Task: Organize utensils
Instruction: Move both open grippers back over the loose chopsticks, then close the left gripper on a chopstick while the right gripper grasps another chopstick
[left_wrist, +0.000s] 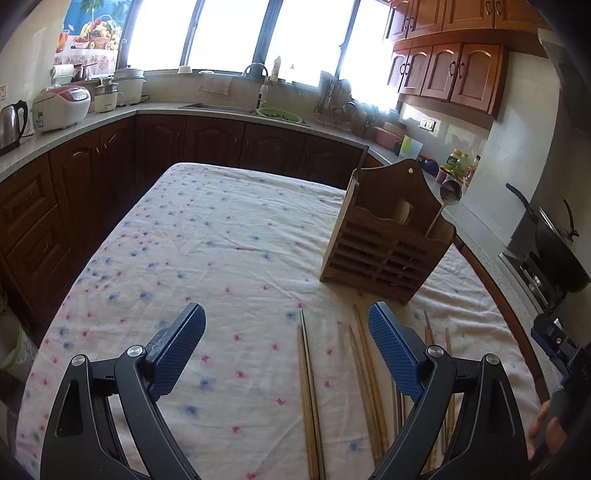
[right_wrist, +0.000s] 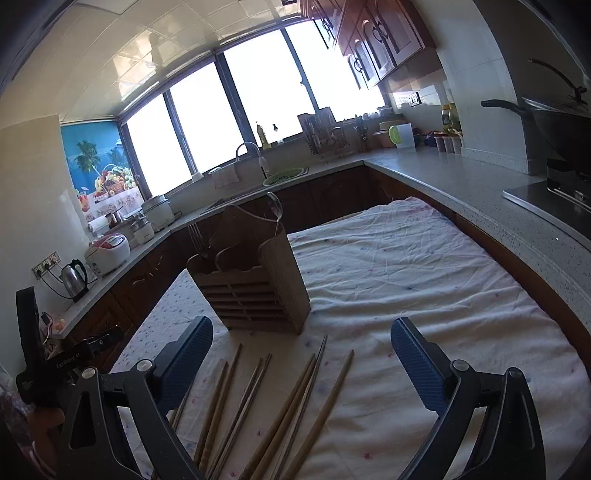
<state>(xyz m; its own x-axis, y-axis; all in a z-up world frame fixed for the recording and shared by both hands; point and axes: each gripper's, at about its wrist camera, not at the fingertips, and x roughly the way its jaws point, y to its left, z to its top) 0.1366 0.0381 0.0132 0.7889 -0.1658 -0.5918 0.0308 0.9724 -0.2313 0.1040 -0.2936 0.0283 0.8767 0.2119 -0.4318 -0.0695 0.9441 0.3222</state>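
Hovering over loose chopsticks (right_wrist: 295, 402) on the cloth-covered worktop (left_wrist: 229, 236), left gripper (left_wrist: 286, 343) and right gripper (right_wrist: 303, 354) both gape empty-jawed before the wooden utensil holder (right_wrist: 255, 288).

Floral tablecloth (left_wrist: 221, 240) spread over surface, creased. Kettle (left_wrist: 11, 123) and white rice cooker (left_wrist: 61, 107) stood on left counter. Faucet (left_wrist: 258, 79) rose over sink, green colander (left_wrist: 279, 115) beside it. Dark wok (right_wrist: 554, 122) sat on stove at right. Fruit poster (right_wrist: 107, 173) hung beside bright windows (left_wrist: 295, 33).
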